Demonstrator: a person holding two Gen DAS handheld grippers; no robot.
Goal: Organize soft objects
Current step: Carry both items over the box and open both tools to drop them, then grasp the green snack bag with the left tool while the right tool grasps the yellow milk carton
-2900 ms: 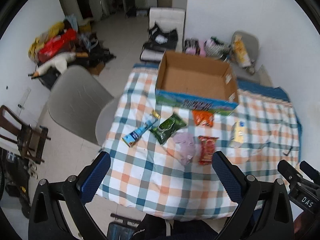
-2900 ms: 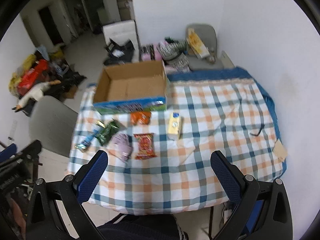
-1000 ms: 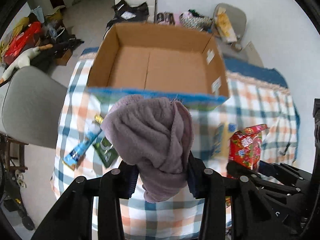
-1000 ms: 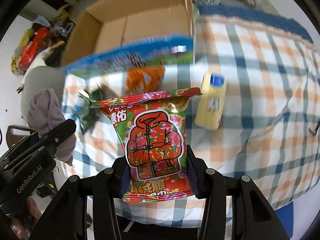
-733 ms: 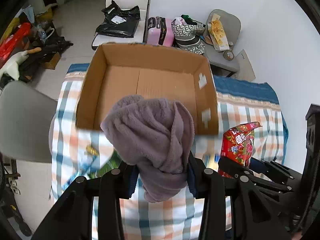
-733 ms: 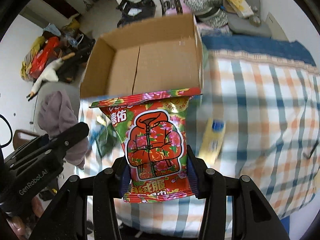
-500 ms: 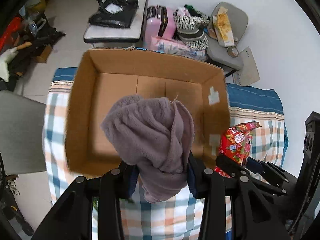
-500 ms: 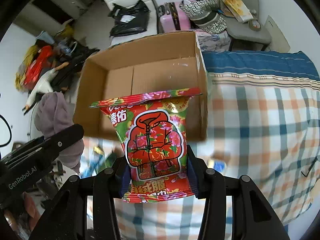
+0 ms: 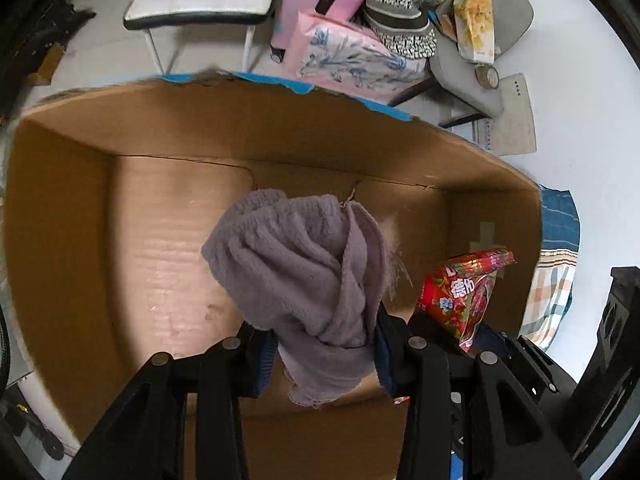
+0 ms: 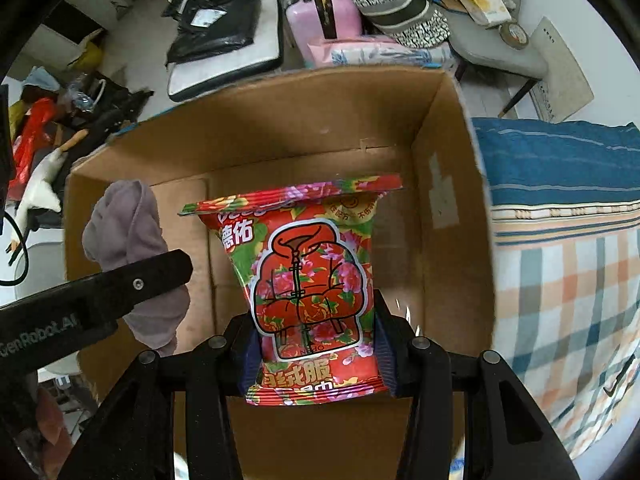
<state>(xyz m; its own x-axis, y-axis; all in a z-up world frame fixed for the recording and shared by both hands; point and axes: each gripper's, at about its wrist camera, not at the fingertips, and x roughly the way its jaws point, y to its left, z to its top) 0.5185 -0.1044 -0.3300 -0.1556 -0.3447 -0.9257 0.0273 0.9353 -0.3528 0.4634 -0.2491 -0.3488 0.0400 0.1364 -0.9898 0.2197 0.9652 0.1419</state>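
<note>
My left gripper is shut on a mauve fluffy cloth and holds it over the open cardboard box, whose bare floor fills the left wrist view. My right gripper is shut on a red flowered packet and holds it over the right half of the same box. The packet also shows in the left wrist view at the right. The cloth and the left gripper's finger show at the left of the right wrist view.
The box stands on a checked tablecloth with a blue edge. Beyond the table are a white chair, a pink suitcase, a grey chair with bags and a pile of clutter on the floor.
Both grippers have moved forward and down with their loads, from in front of the box to over its inside. The box now looks much larger in both views.
</note>
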